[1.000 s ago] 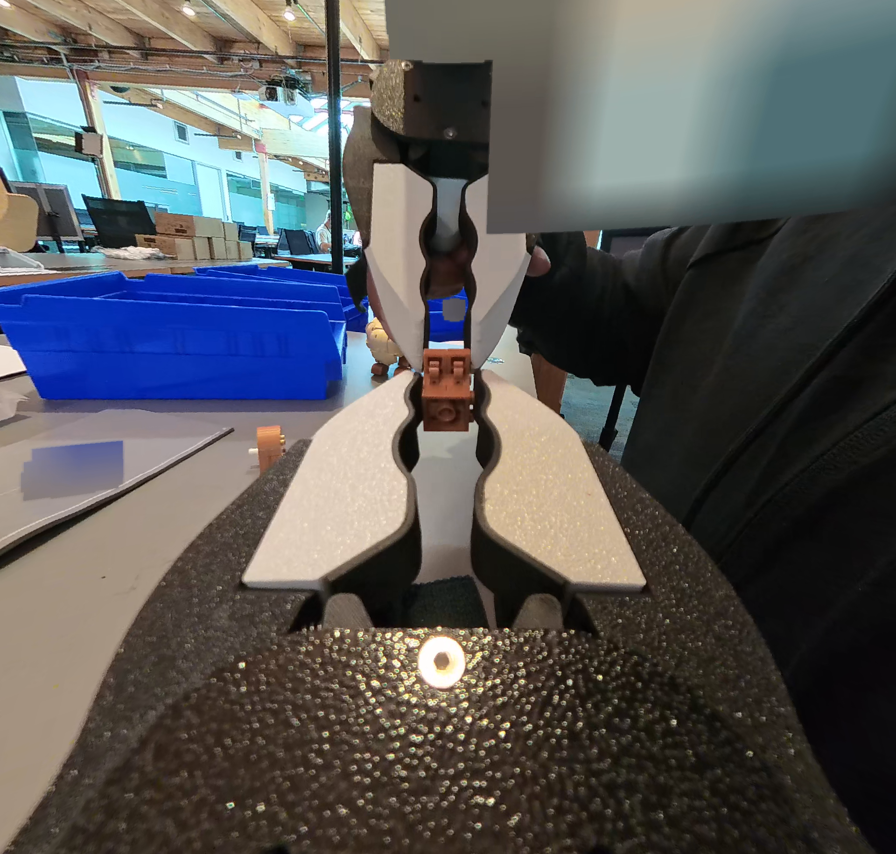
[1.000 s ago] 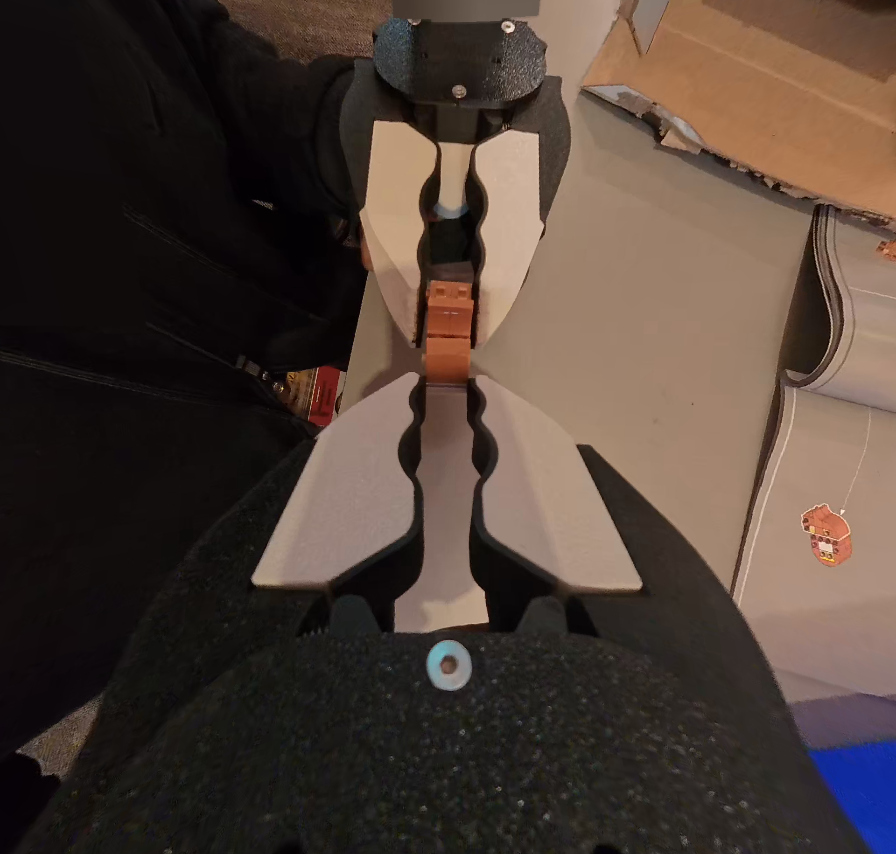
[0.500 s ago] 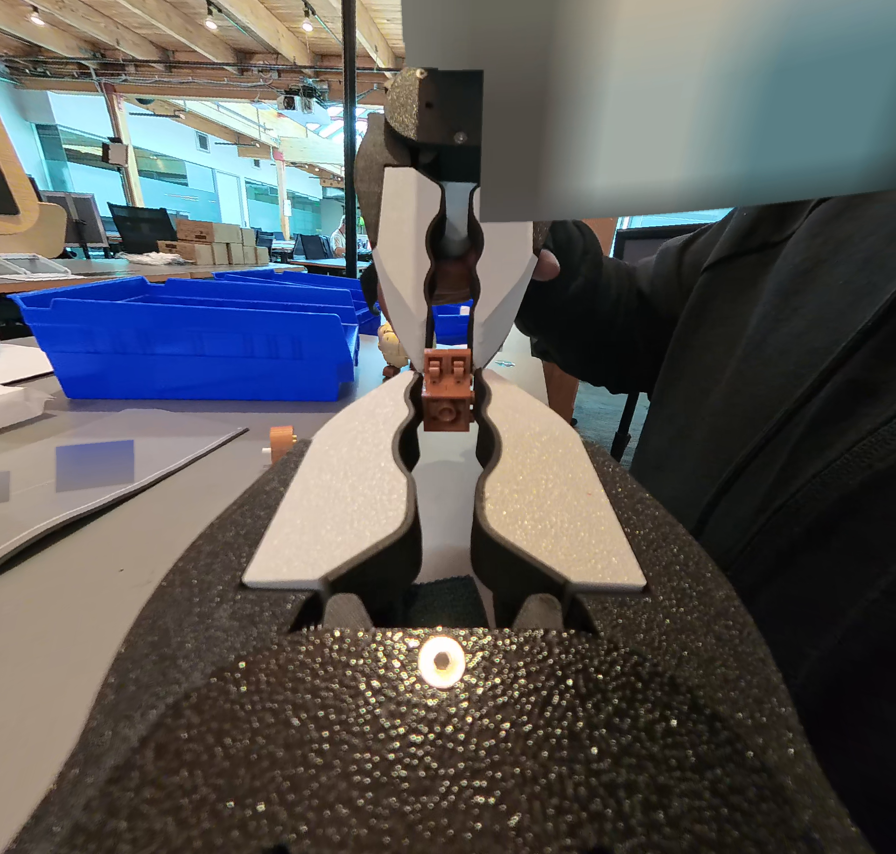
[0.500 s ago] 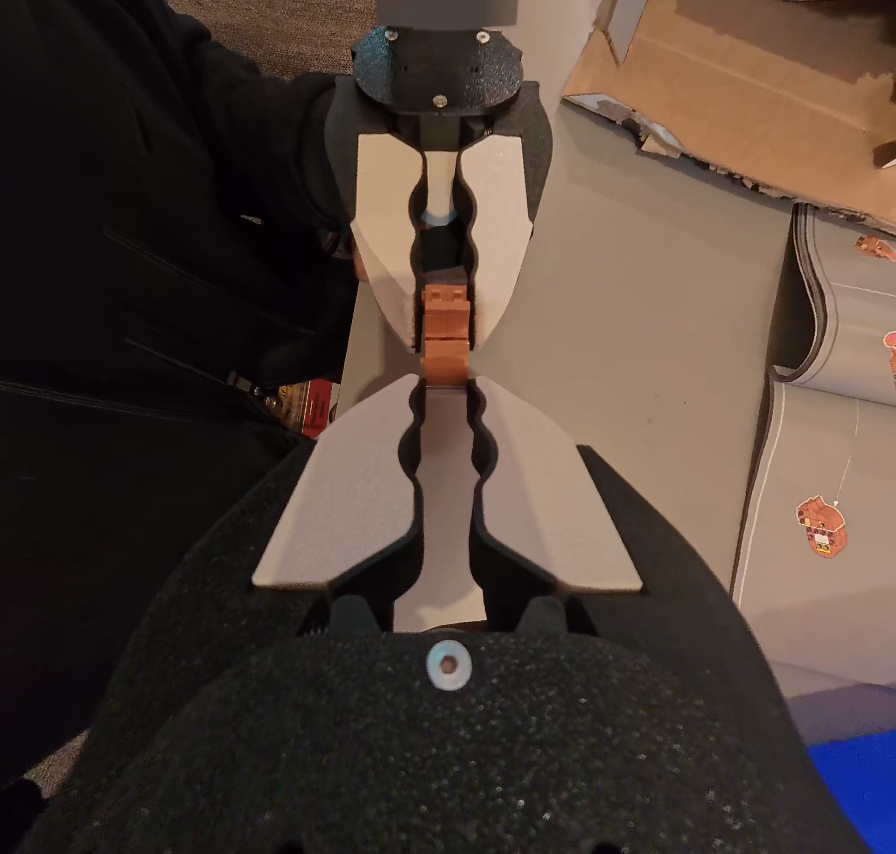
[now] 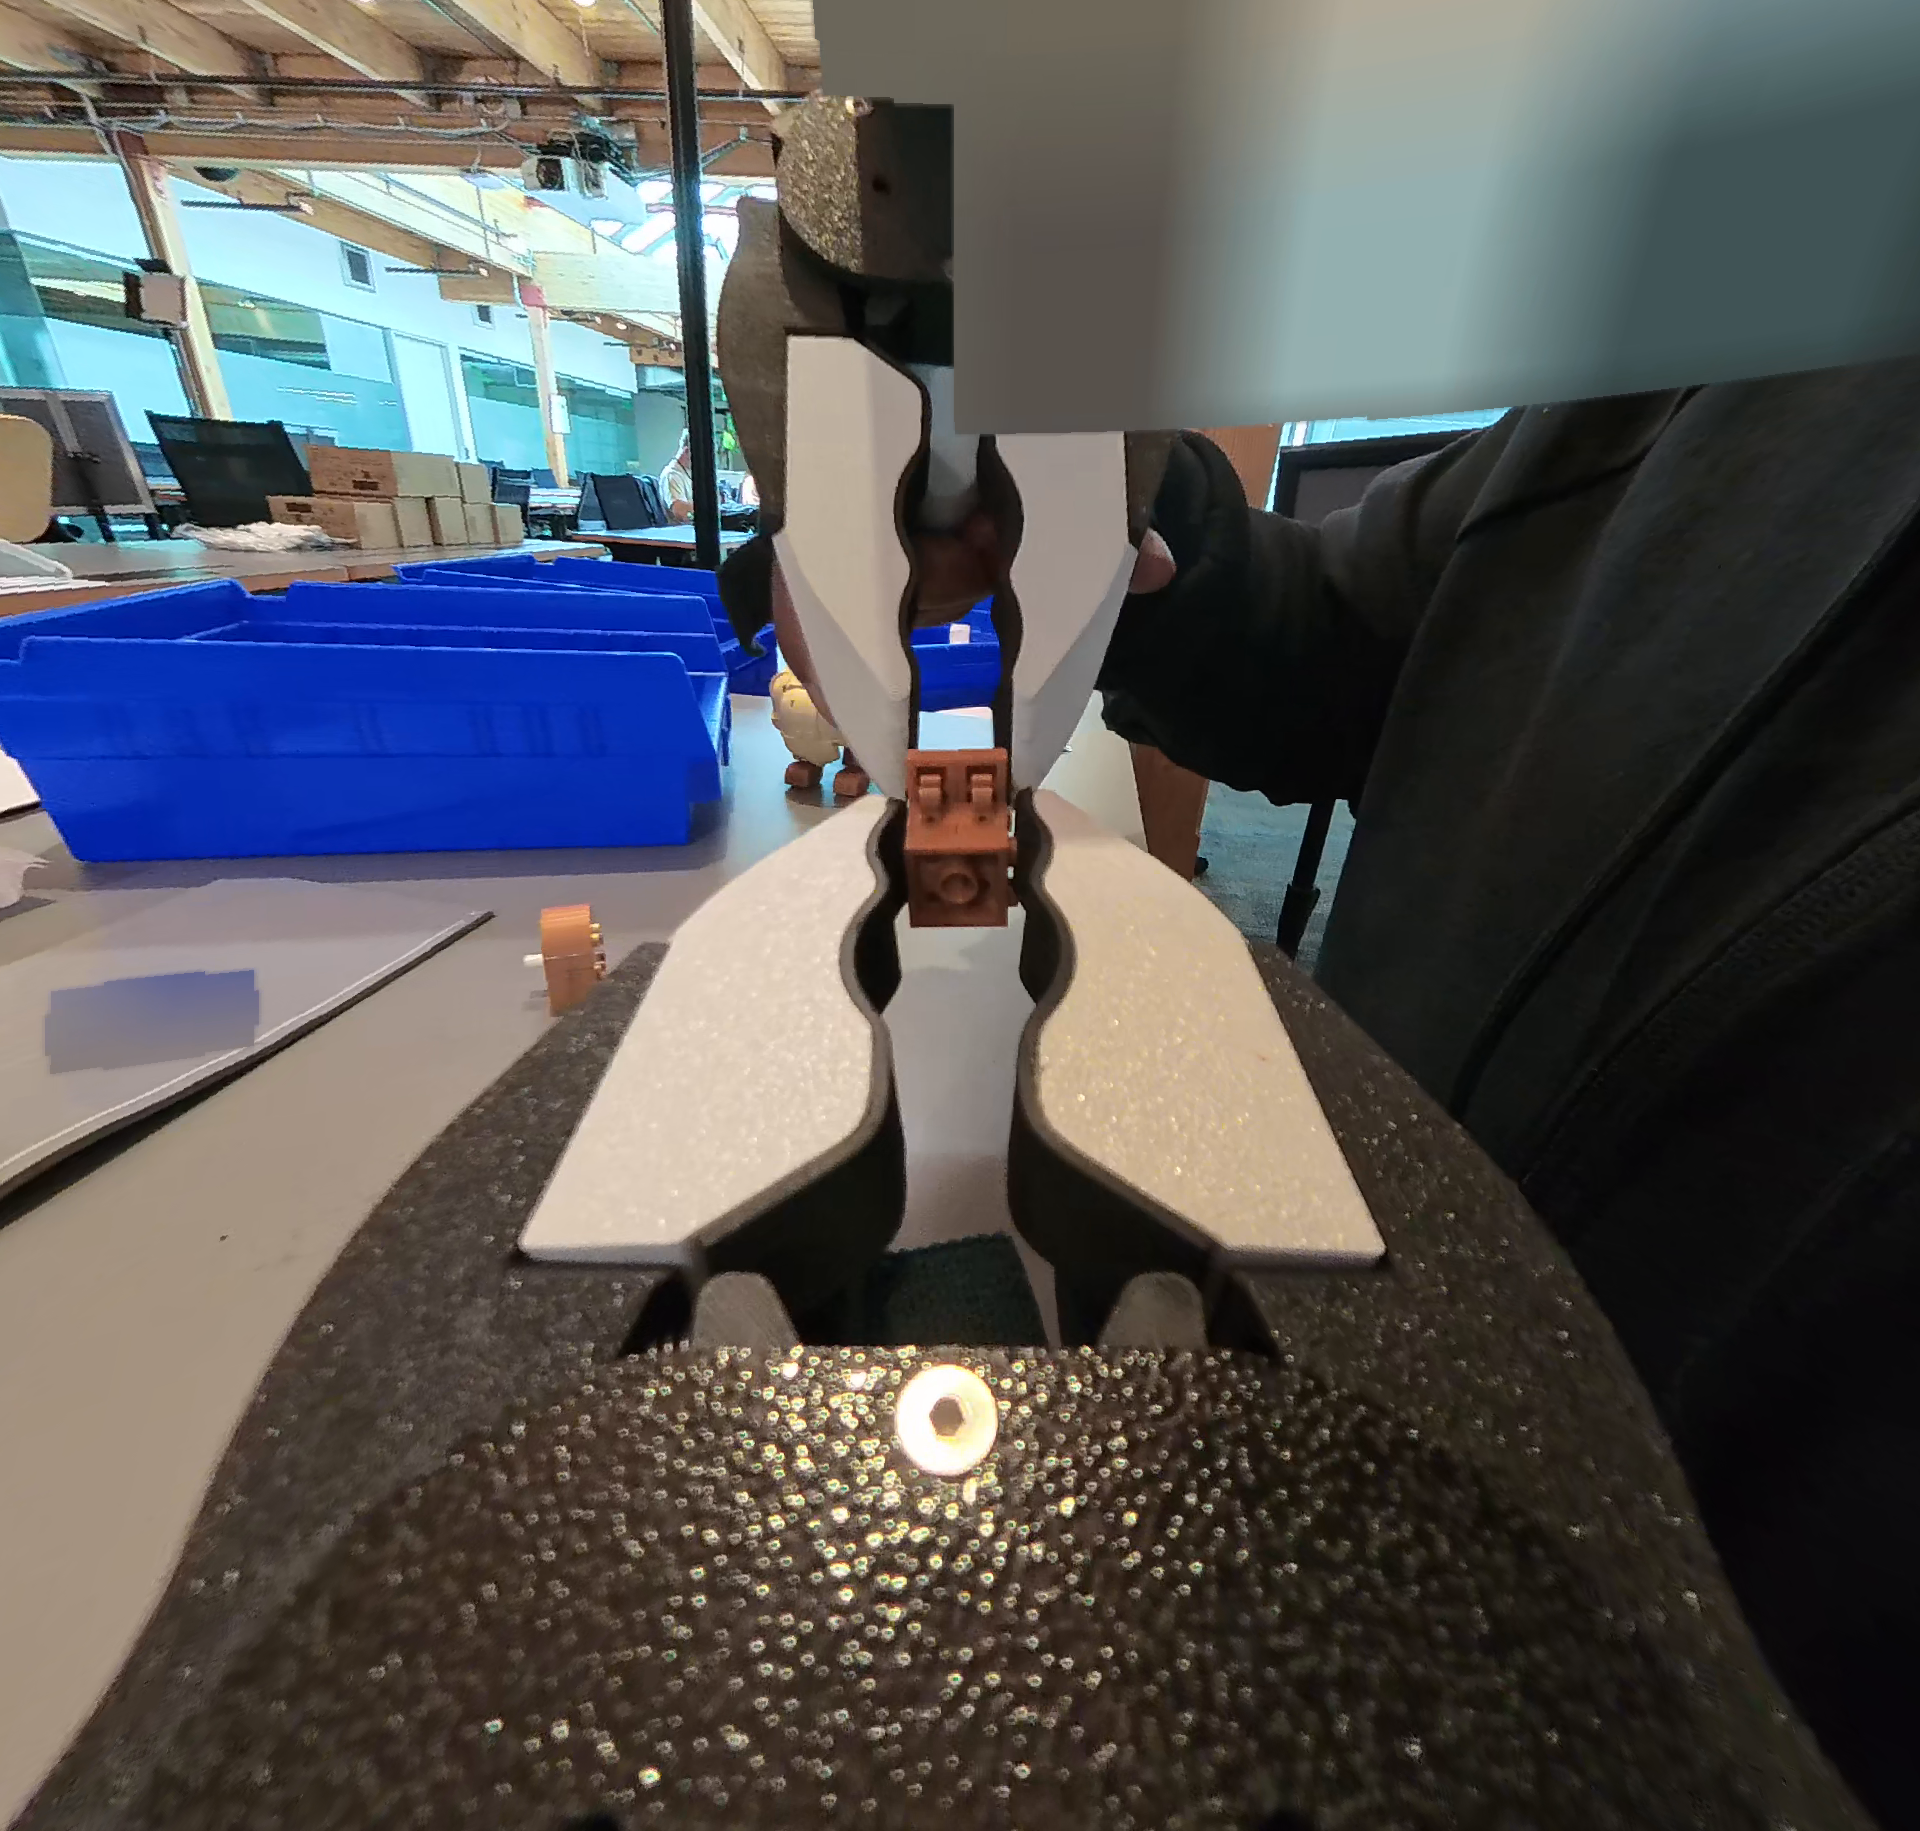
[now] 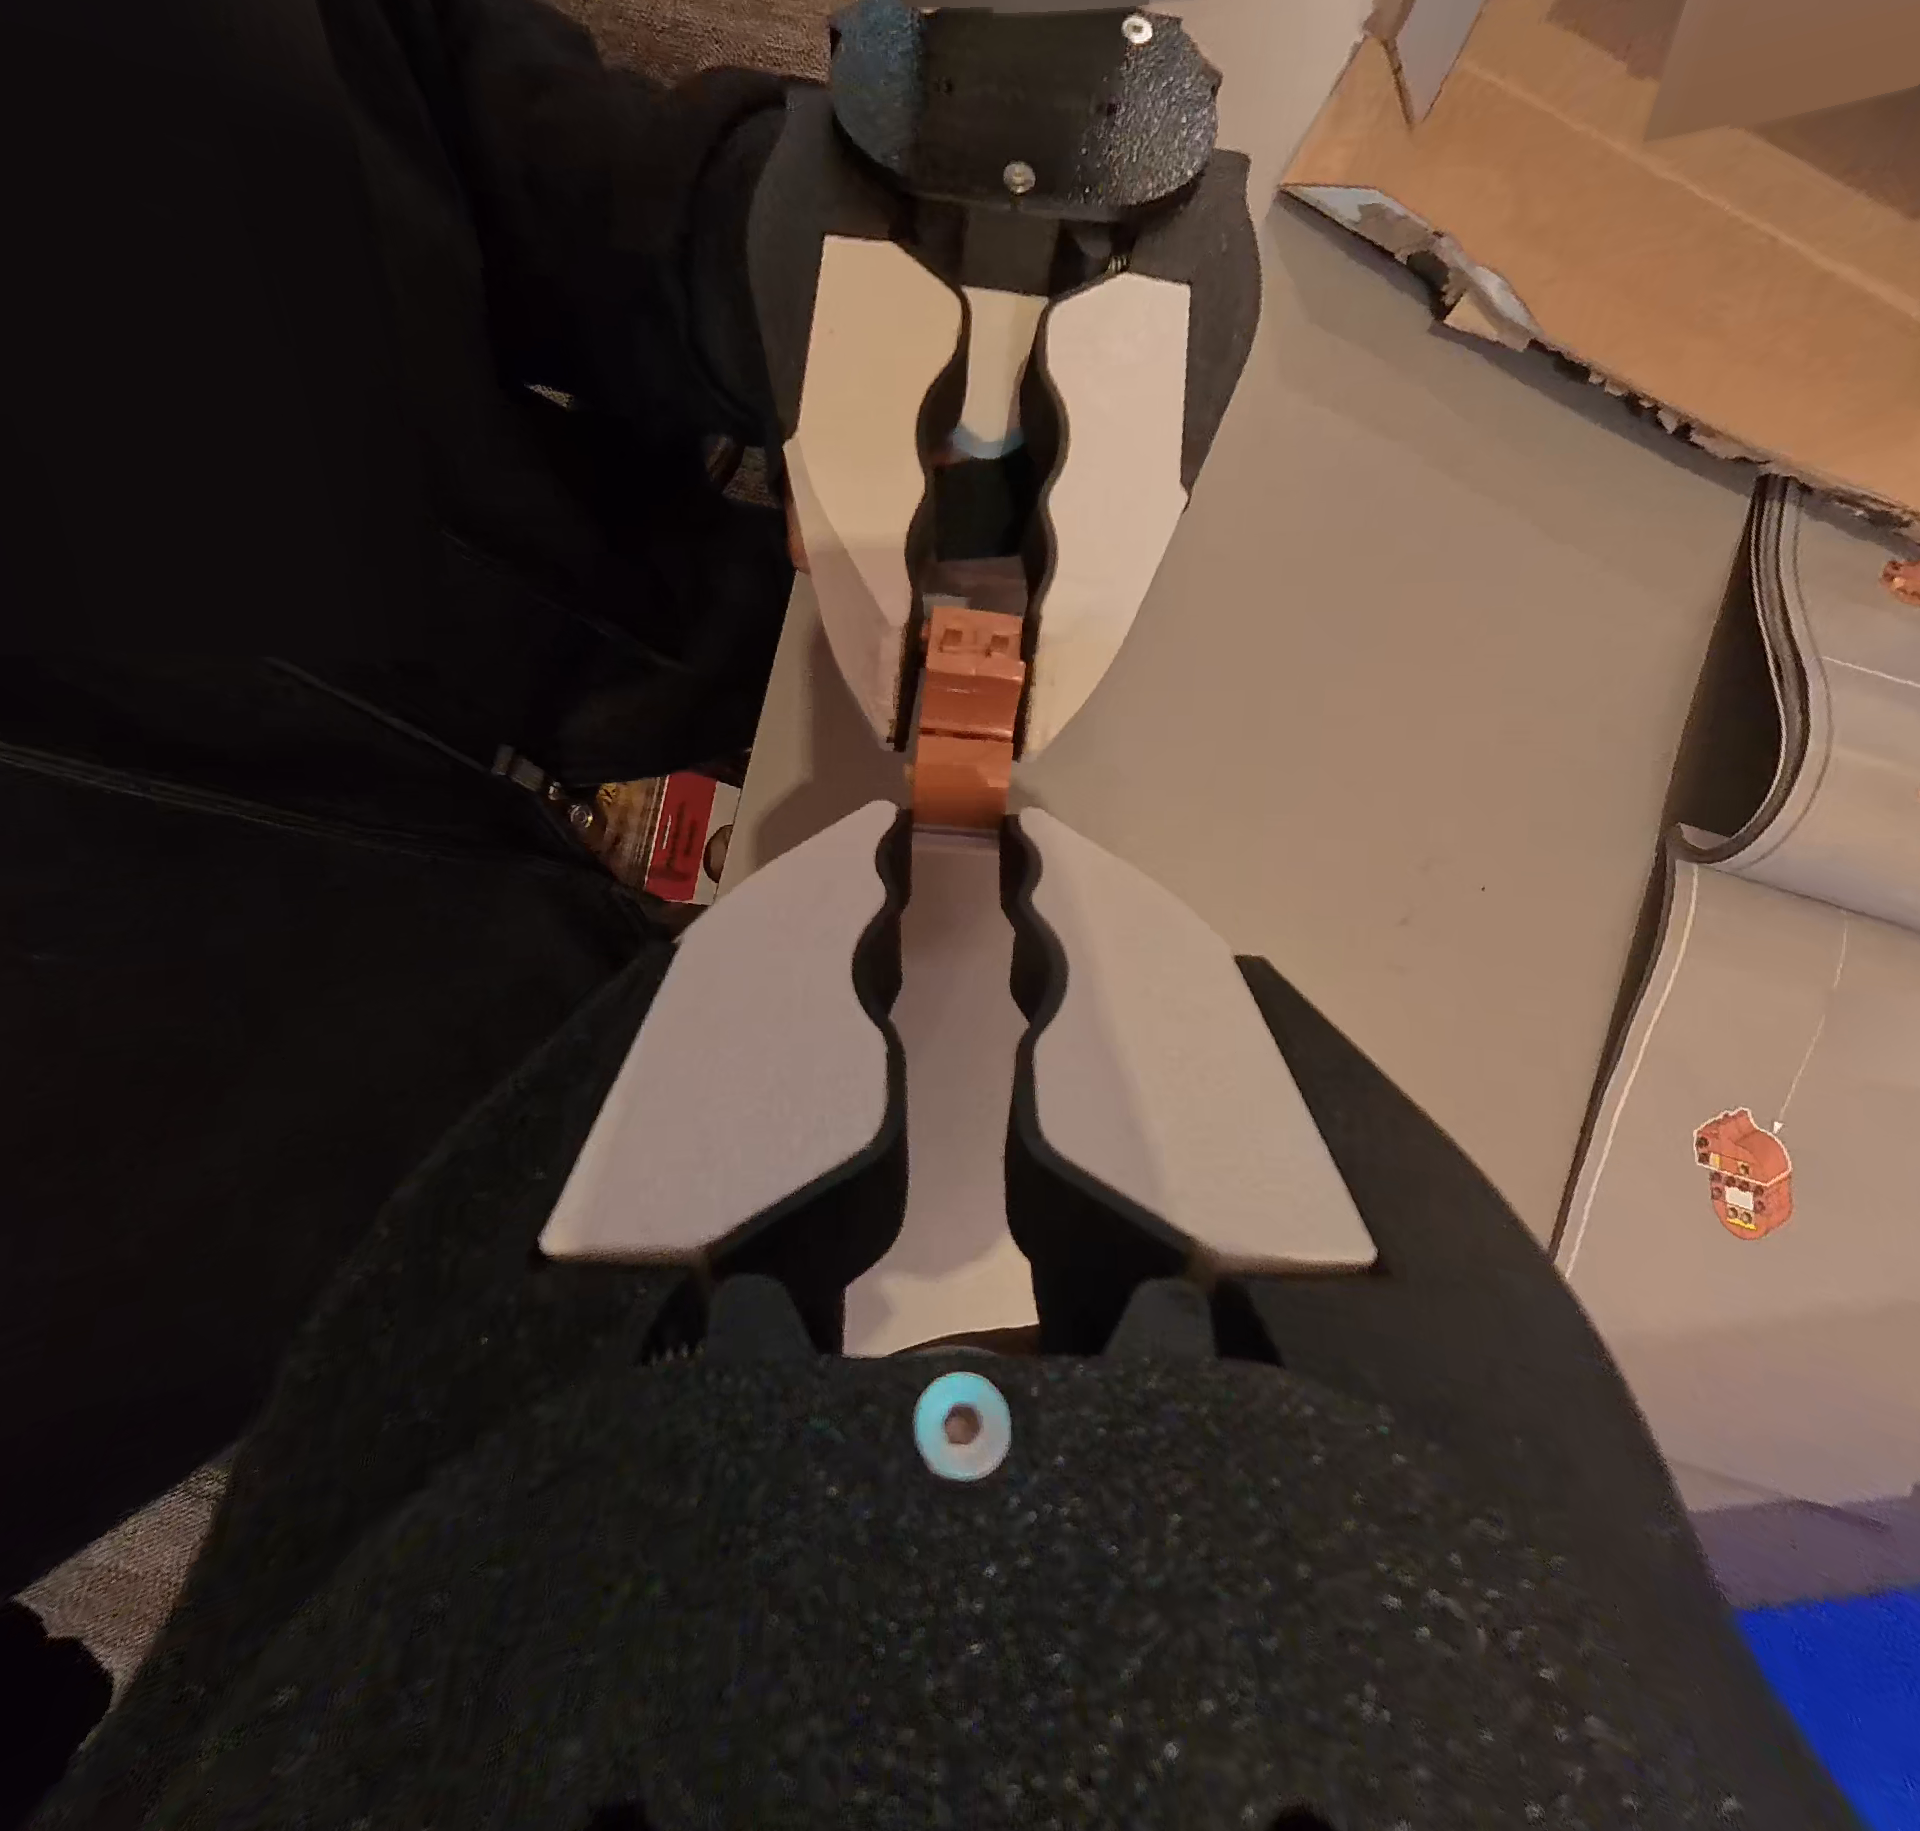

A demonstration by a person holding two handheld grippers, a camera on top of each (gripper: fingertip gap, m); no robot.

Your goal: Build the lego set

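A grey table (image 5: 208, 1210) lies under both grippers, with blue bins (image 5: 353, 732) to the left of the left gripper (image 5: 958, 872) and a torn cardboard box (image 6: 1621, 171) beyond the right gripper (image 6: 958, 794) on its right side. The two grippers meet tip to tip. Each pinches one end of a small brown toy-brick assembly (image 5: 958, 846) between its pads. A small tan brick piece (image 5: 569, 955) sits on the table just left of the left gripper.

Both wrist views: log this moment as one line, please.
left gripper: shut on brown brick assembly | right gripper: shut on its other end | tips facing, above grey table
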